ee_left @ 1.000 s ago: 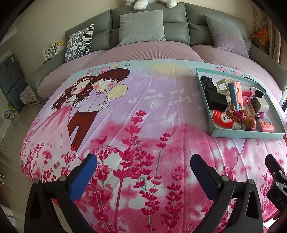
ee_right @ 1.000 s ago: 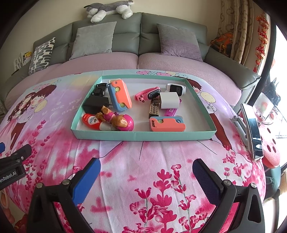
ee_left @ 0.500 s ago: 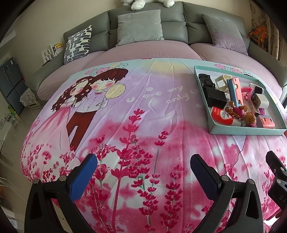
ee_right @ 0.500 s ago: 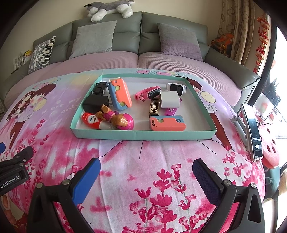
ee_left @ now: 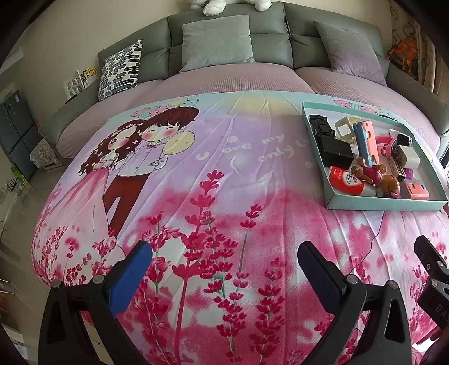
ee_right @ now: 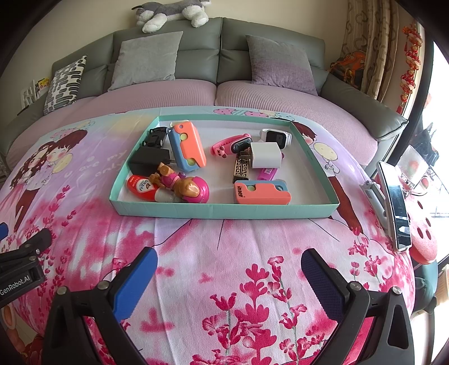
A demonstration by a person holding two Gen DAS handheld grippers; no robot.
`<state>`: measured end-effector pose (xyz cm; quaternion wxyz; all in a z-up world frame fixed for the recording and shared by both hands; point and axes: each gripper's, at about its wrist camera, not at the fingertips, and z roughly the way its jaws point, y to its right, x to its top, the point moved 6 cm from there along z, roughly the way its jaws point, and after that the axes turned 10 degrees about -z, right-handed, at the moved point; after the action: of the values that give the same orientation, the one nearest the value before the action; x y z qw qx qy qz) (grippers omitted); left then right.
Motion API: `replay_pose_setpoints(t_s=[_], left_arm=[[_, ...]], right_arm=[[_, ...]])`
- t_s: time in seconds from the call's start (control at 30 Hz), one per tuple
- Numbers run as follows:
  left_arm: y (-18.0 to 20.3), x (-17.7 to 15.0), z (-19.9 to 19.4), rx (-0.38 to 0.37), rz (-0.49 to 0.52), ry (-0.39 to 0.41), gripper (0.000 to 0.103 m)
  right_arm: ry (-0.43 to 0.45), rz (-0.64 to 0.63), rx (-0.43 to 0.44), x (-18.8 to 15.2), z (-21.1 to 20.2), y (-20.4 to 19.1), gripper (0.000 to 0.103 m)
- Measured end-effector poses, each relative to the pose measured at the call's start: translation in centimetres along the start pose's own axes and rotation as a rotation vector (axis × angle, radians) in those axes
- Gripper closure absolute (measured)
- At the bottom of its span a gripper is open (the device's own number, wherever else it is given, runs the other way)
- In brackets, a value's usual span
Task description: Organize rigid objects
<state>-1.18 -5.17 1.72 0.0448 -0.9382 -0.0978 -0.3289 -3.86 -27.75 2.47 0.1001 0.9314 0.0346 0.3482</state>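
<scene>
A shallow teal tray [ee_right: 224, 211] [ee_left: 384, 203] lies on the pink floral bedspread and holds several small rigid things: a toy dog figure [ee_right: 182, 186], a red tube [ee_right: 139, 186], a black charger [ee_right: 147, 160], a black toy car [ee_right: 155, 136], two orange-and-blue cases [ee_right: 187, 146] [ee_right: 262, 192], a white cube charger [ee_right: 265, 155], a pink watch [ee_right: 232, 143] and a white smartwatch [ee_right: 276, 136]. My right gripper [ee_right: 226, 261] hangs open and empty over the bedspread in front of the tray. Left of the tray and nearer the front edge, my left gripper [ee_left: 224, 254] also stands open and empty.
The round bed is backed by a grey headboard with cushions [ee_right: 147, 57] and a plush dog [ee_right: 171, 12] on top. At the right a phone on a stand [ee_right: 394, 202] and a pink stool [ee_right: 423, 235] flank the bed. The bedspread [ee_left: 196, 174] left of the tray shows bare.
Both views have pulled back a little and tilted up, so the tray sits slightly farther and higher in frame. Both grippers stay open and nothing in the tray has moved.
</scene>
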Motion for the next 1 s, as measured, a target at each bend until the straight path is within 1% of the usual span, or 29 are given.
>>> replay_pose_setpoints(t_s=[1.0], left_arm=[[0.12,-0.06,-0.02,-0.002,0.002,-0.002,0.000]], right_arm=[[-0.012,0.001,0.000,-0.32,0.37,0.17,0.000]])
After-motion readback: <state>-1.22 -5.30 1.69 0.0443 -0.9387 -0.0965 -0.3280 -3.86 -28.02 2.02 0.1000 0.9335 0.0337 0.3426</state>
